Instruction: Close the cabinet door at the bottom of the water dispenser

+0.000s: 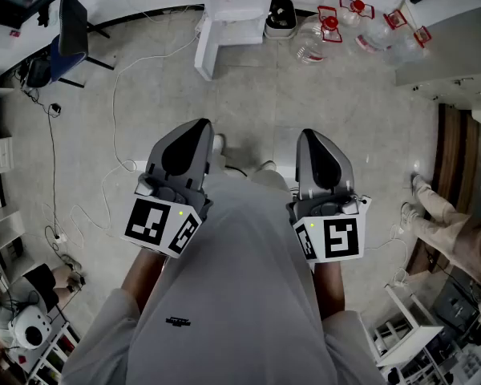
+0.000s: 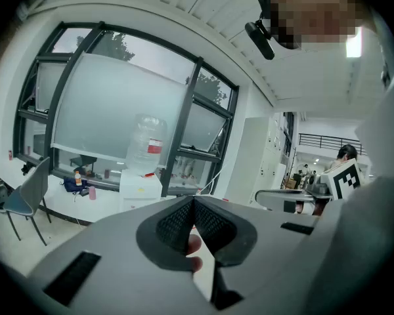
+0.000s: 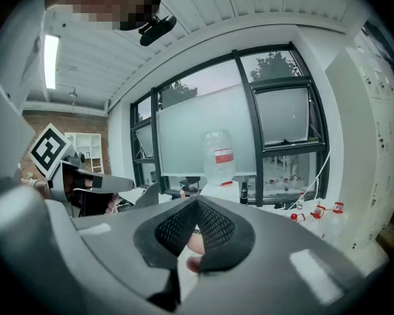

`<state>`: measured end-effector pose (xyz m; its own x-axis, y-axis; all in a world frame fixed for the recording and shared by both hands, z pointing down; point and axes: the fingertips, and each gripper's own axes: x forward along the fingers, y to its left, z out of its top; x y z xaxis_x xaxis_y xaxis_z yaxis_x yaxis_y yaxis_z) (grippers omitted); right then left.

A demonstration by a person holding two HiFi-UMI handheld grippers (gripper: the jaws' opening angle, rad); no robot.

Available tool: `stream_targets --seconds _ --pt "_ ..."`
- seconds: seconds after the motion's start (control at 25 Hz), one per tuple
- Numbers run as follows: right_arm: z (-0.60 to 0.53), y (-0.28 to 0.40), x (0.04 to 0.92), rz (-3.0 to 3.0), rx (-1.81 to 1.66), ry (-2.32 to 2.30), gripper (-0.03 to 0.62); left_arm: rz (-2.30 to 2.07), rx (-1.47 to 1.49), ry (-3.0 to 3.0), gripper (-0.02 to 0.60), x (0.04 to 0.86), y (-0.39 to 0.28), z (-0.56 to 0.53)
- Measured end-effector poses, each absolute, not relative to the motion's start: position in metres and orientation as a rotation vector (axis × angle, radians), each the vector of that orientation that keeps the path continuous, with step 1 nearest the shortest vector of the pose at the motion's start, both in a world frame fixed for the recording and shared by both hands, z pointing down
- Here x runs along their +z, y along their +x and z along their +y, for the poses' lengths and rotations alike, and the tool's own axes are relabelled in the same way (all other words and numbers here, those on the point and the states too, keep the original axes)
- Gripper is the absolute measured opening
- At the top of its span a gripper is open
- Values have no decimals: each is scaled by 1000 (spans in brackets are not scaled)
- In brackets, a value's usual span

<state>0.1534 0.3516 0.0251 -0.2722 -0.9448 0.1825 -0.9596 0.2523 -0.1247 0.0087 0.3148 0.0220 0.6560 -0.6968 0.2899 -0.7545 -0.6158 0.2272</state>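
Close against your body, in the lower middle of the head view, you hold both tools side by side, pointing up the frame. Your left hand-held gripper (image 1: 200,127) has its jaws pressed together on nothing. Your right hand-held gripper (image 1: 309,135) is pressed together and empty too. Bare floor (image 1: 264,103) lies between them and the goal. The water dispenser (image 1: 228,10) stands well apart at the upper middle of the frame, ahead and slightly left, so your left one is the nearer. The white panel (image 1: 206,50) jutting from its lower left is probably the open cabinet door, though I cannot be sure from here.
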Motion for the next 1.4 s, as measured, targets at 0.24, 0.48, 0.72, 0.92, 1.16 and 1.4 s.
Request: stream_targets --seconds 0.24,0.48,0.72,0.92,1.16,1.4 --pt "377 181 25 -2491 304 1769 9 -1233 204 2527 6 11 41 349" --pt "406 191 31 -2615 343 1695 9 -1298 179 2501 8 14 57 378" --pt "409 214 36 -2649 412 1698 9 -1340 207 2488 8 11 71 386" --pt "400 206 47 -2659 496 1674 9 -1349 238 2433 6 20 63 375" --pt "359 208 42 -2629 418 1637 9 -1281 231 2410 6 29 73 325" --pt "282 204 41 -2595 439 1665 9 -1240 217 2427 6 30 70 240"
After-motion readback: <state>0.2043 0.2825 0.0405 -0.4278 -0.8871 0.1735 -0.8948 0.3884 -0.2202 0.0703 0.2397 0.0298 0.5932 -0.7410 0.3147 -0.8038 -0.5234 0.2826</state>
